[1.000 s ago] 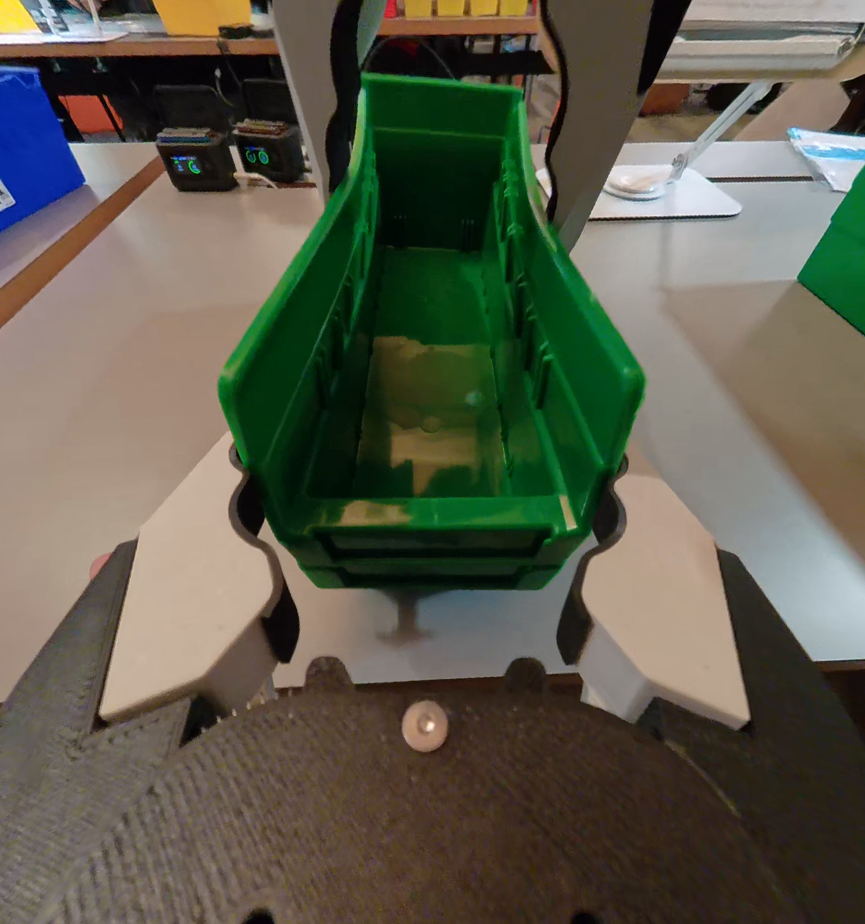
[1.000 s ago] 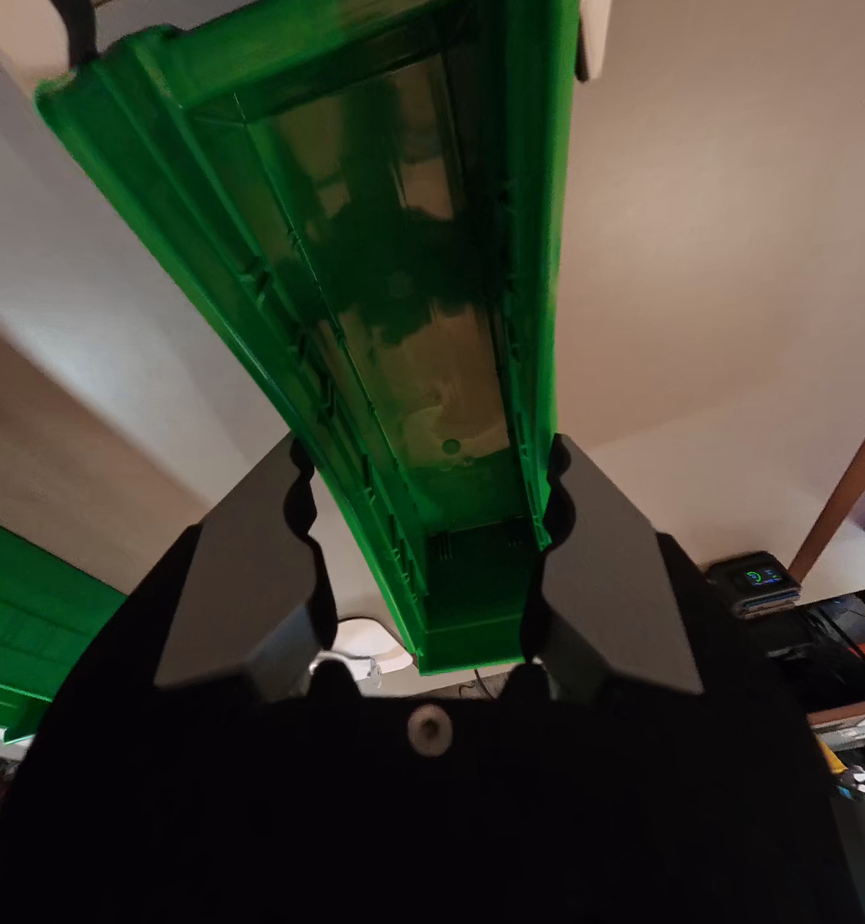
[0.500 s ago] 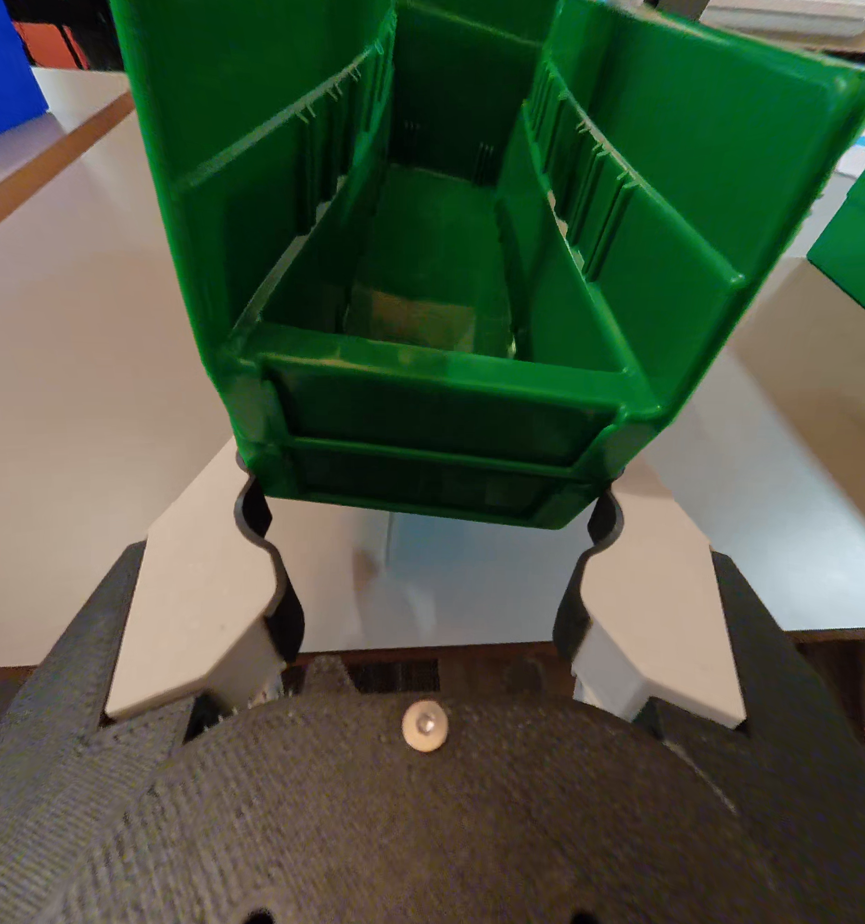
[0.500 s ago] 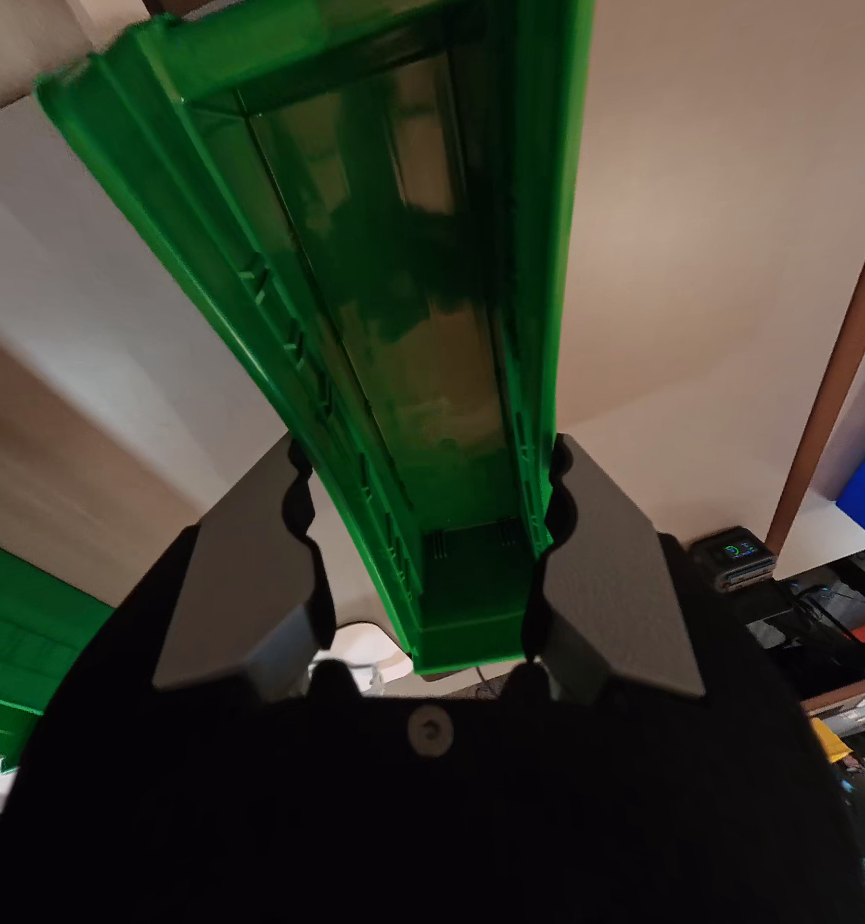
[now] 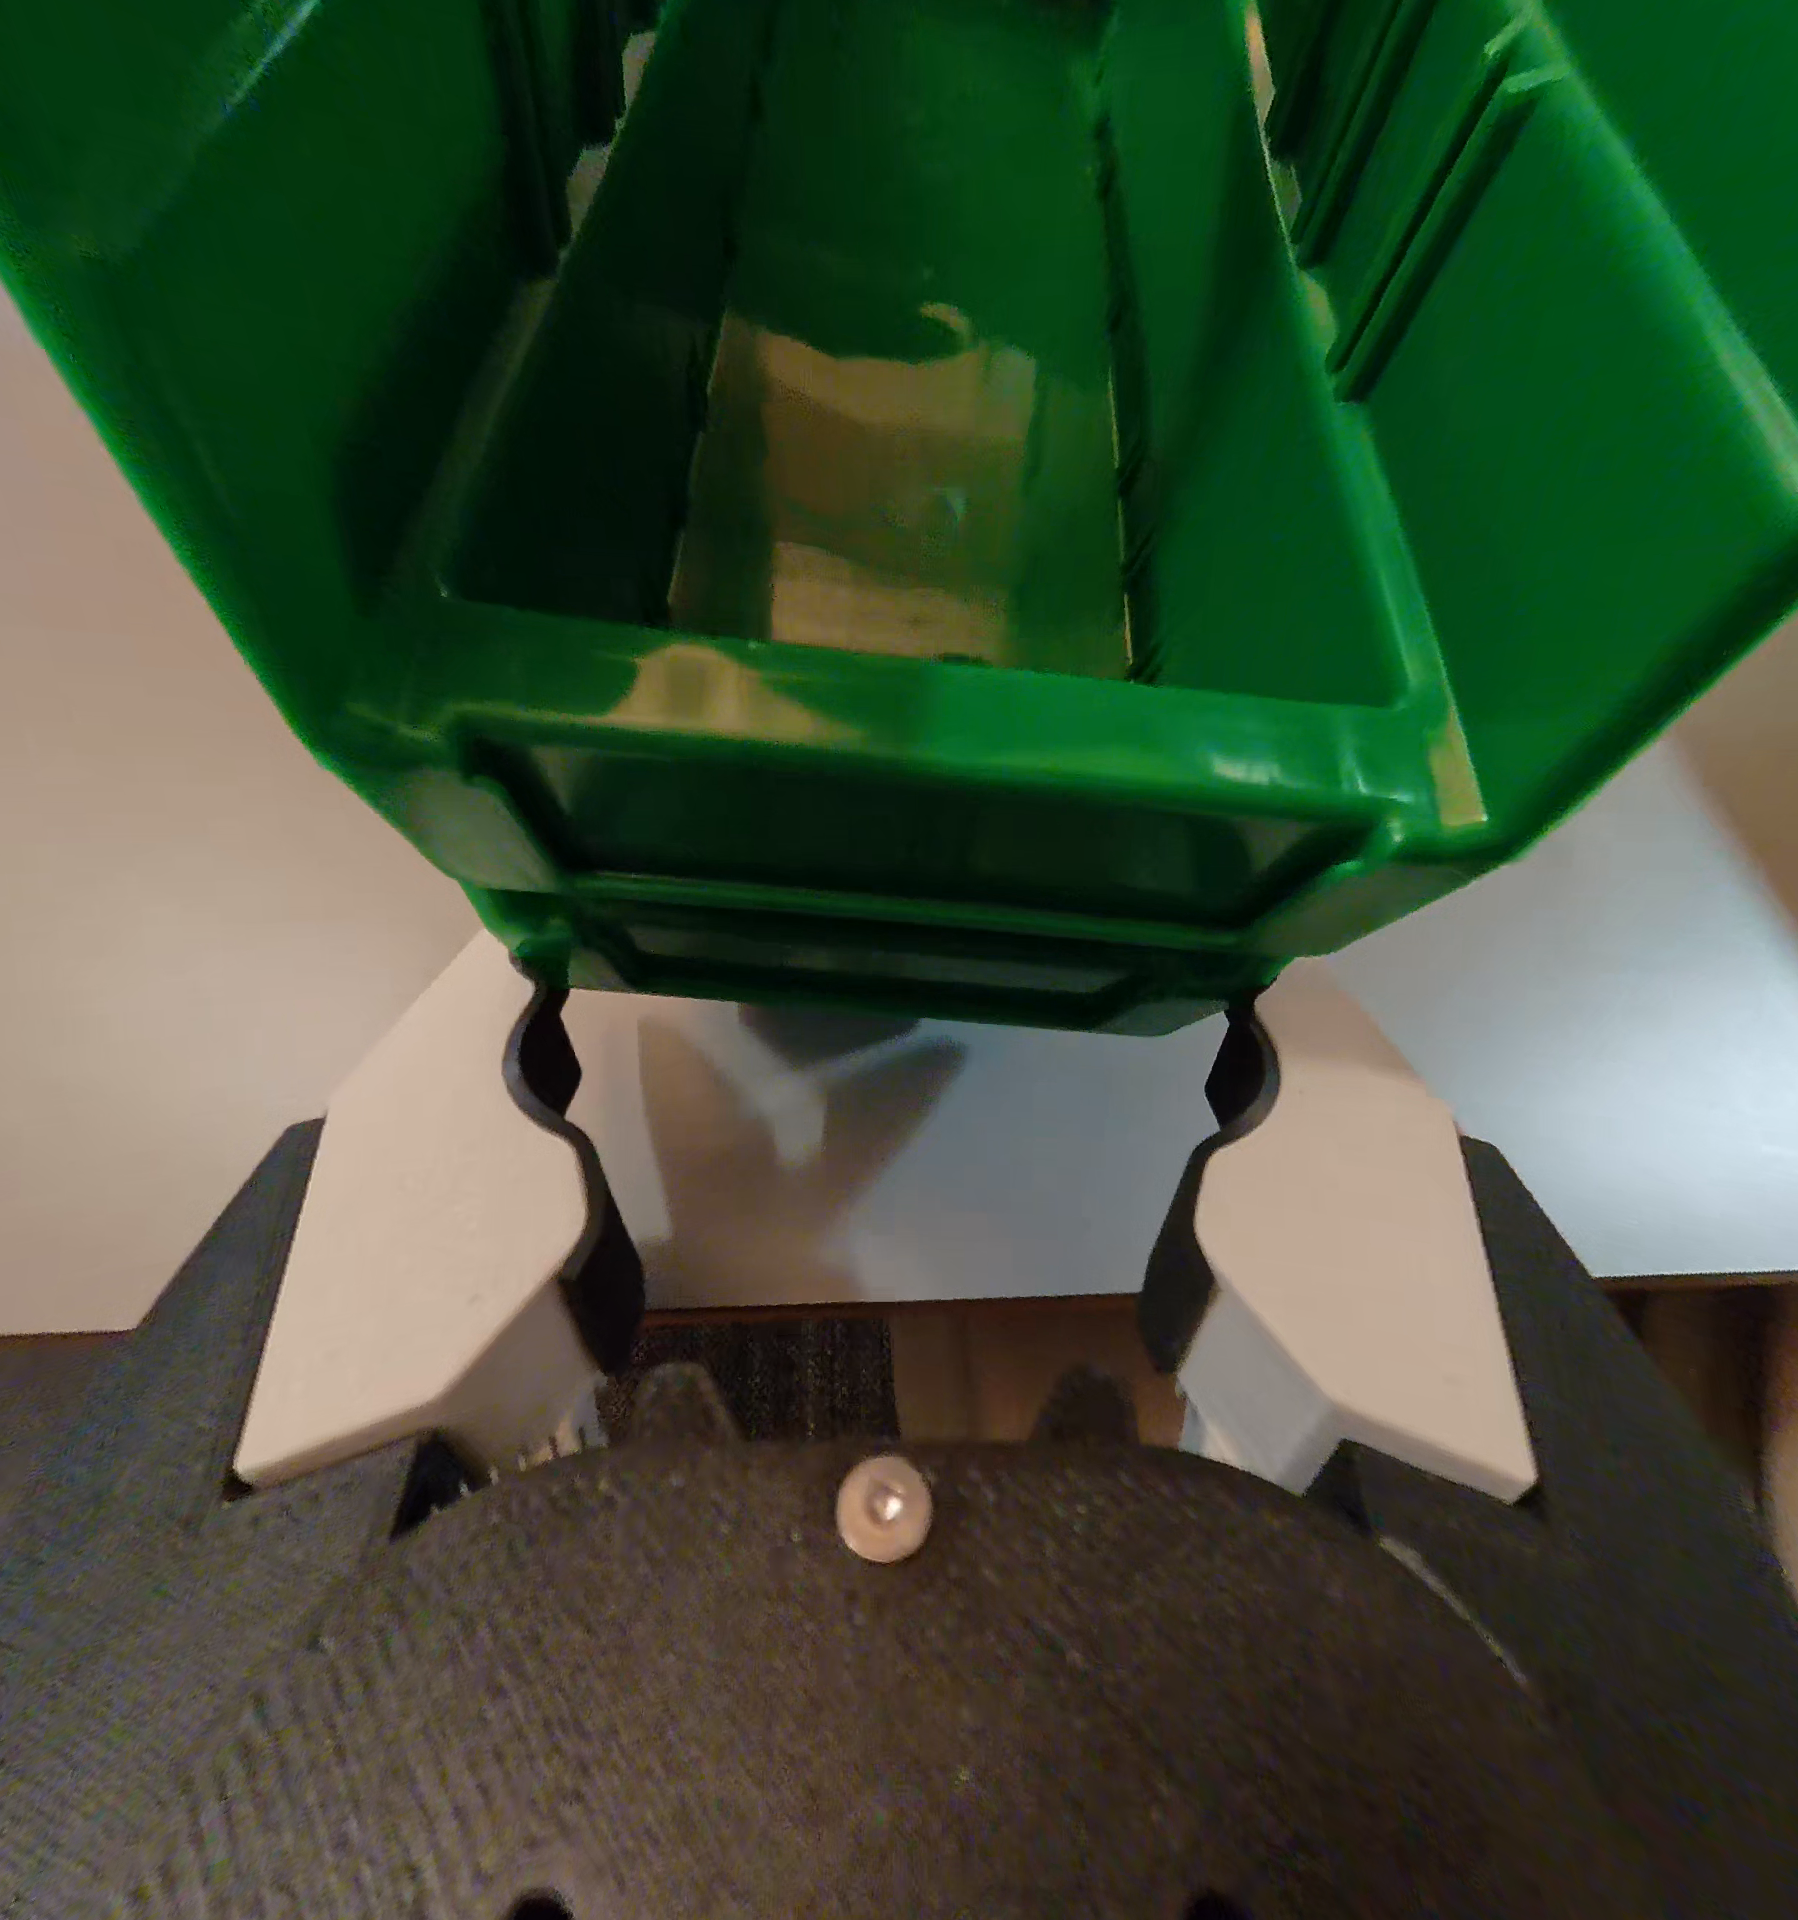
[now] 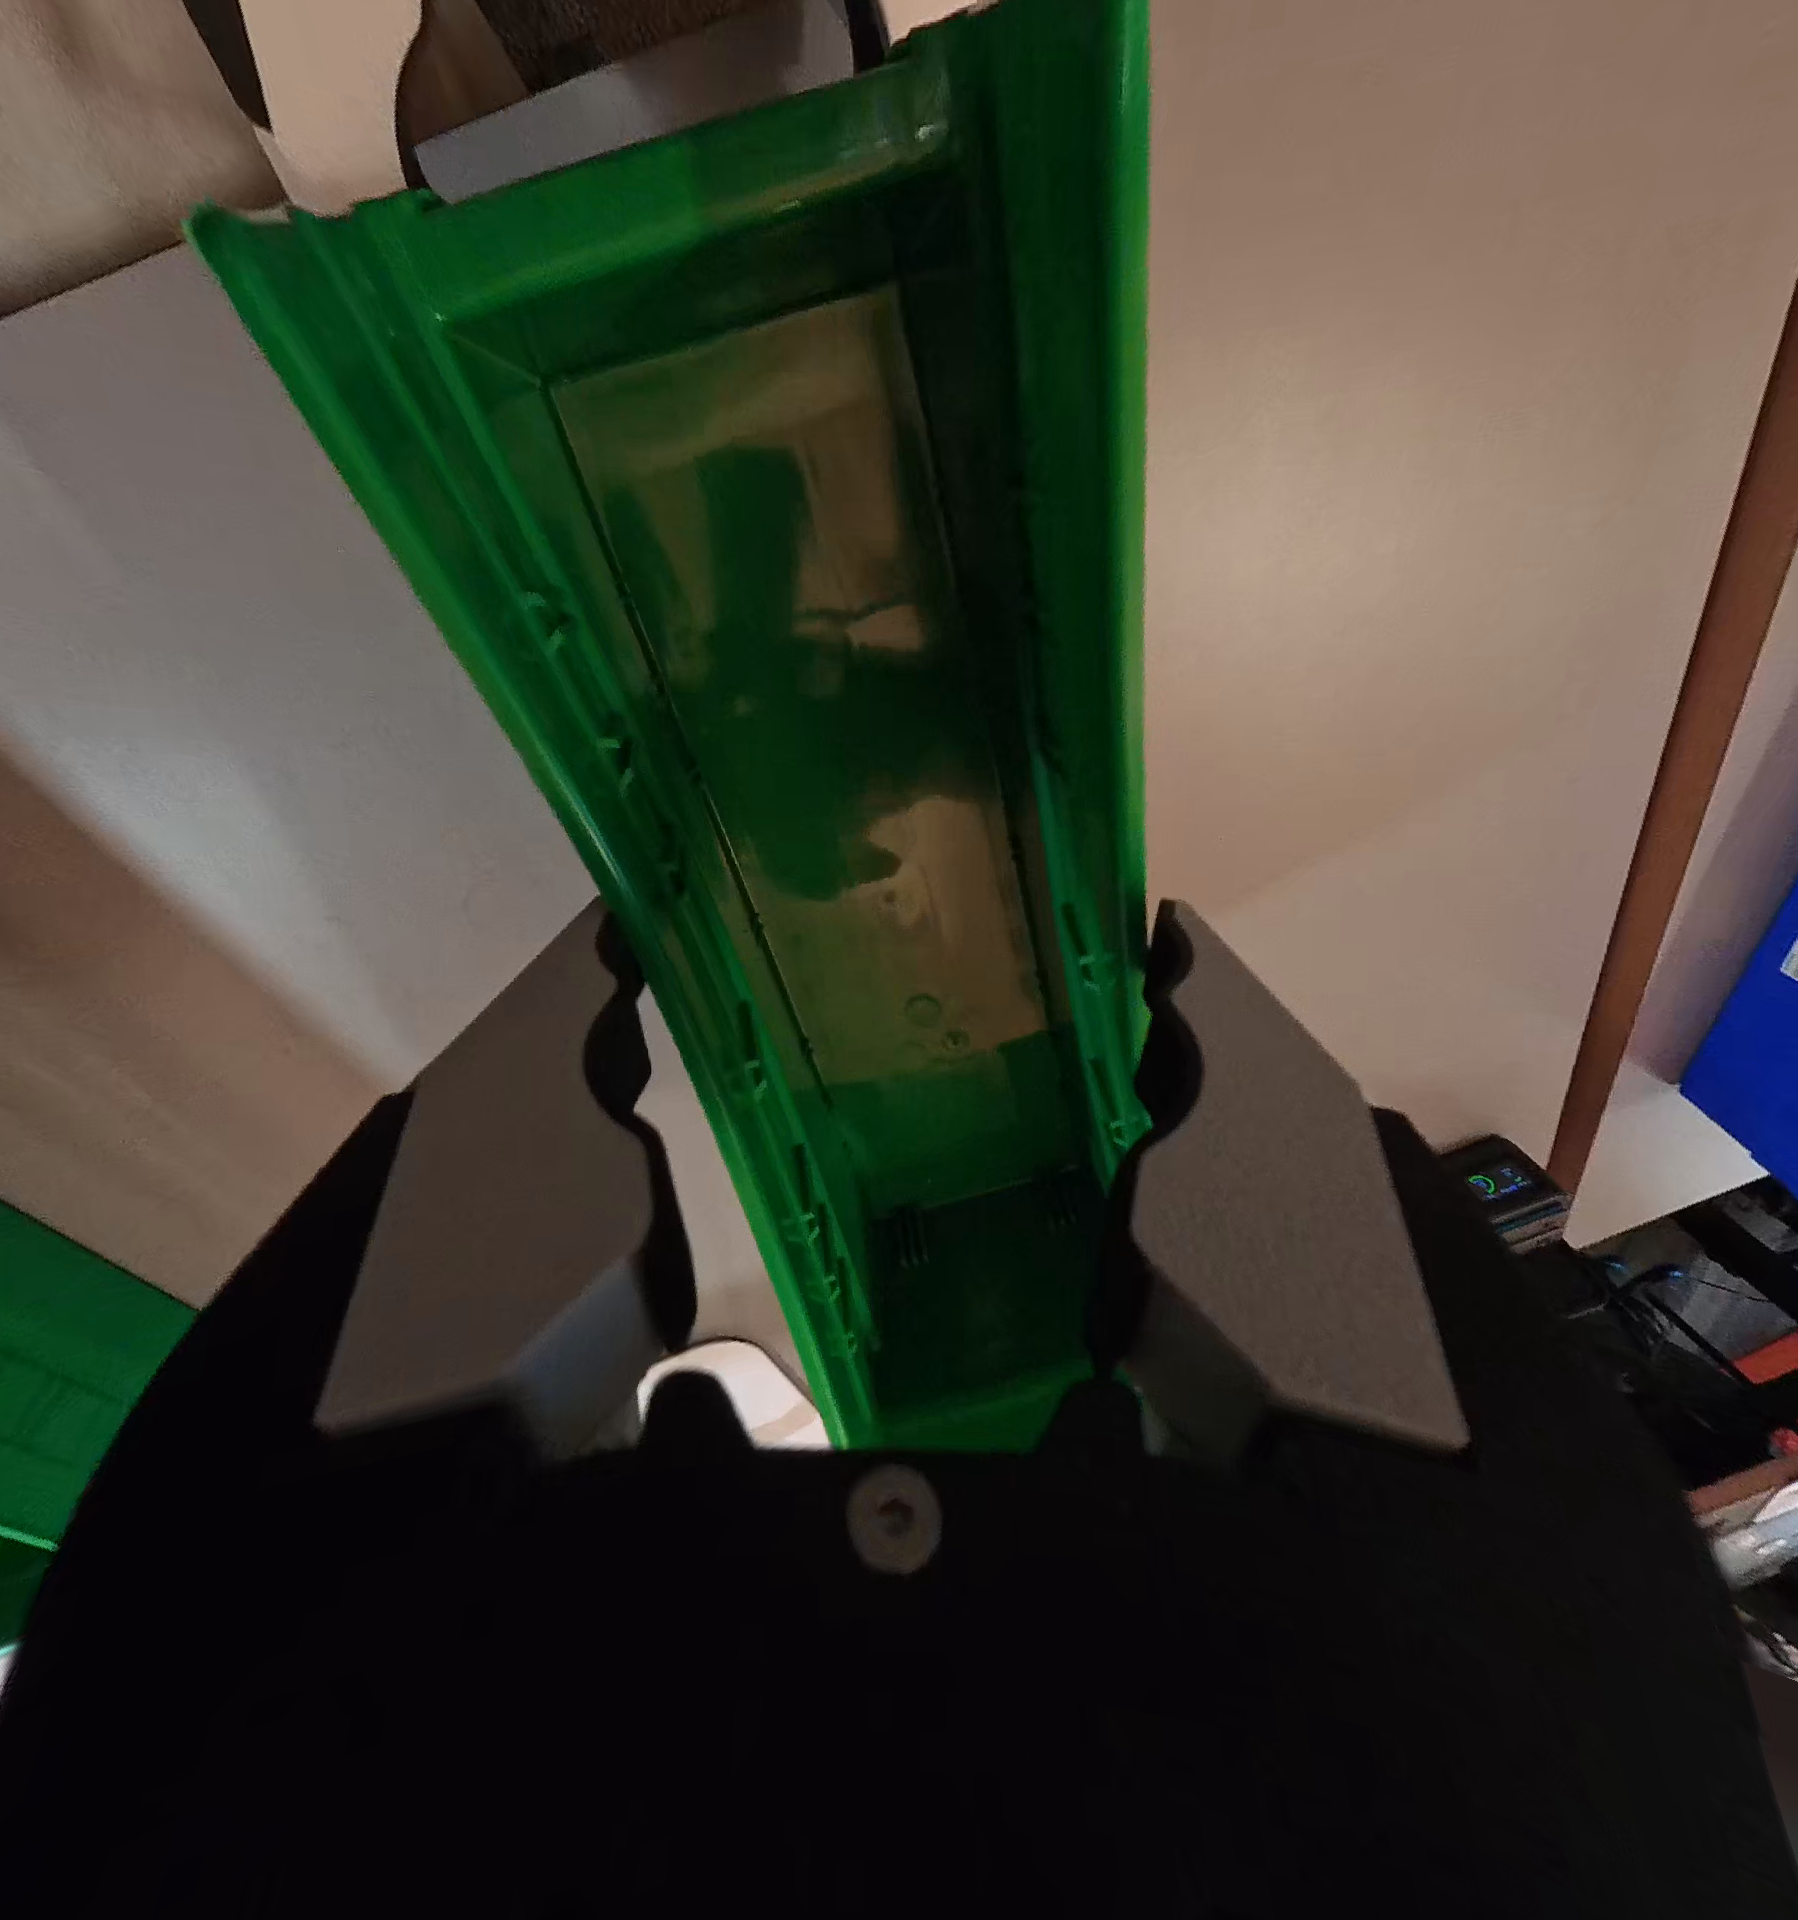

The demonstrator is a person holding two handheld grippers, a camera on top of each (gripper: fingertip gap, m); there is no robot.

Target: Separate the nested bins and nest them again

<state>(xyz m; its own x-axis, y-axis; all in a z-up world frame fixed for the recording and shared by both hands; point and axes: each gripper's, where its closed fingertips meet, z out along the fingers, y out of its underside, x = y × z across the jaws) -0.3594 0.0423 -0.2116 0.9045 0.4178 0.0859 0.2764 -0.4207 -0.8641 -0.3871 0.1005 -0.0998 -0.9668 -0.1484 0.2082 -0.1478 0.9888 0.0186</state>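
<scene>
Pale tabletop below, blue crate off to one side. Nested glossy green plastic bins held up off it btwn both grippers: left gripper pinches the front end, right gripper clamps the other end's side walls.

Landmark = nested bins: one bin sits inside the other, lips stacked at the near end in the left wrist view, pair raised above the table. Left gripper sits at that near end, fingertips at the lower lip's corners. Right gripper straddles the opposite end. Another bin lies on the table left of them; a crate is off to their right.
</scene>
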